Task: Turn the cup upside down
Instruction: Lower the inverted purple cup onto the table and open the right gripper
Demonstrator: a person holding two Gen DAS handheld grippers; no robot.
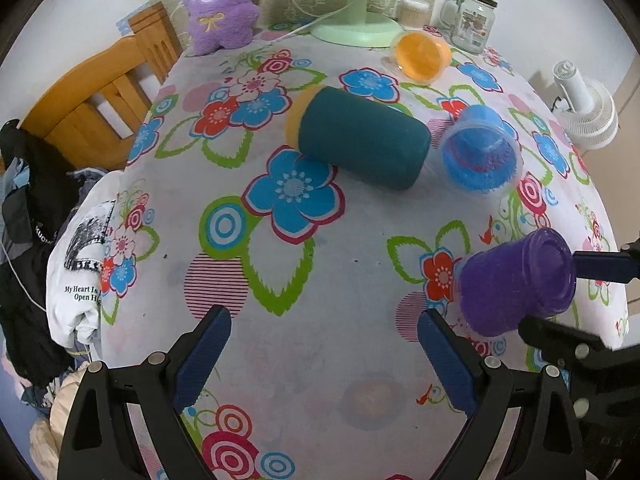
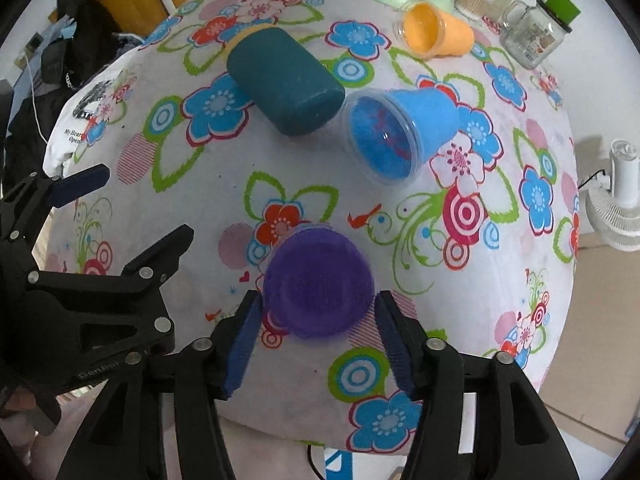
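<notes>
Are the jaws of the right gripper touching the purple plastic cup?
Touching. In the right wrist view, both blue pads of the right gripper press against the sides of the purple plastic cup, with no gap visible.

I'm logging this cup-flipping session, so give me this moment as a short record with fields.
held cup: purple cup, base towards the right wrist camera
right gripper: shut on purple cup
left gripper: open, holds nothing
blue cup: on its side on the floral tablecloth
orange cup: on its side
teal cup: on its side
back of table: glass jar, green fan base, purple plush
</notes>
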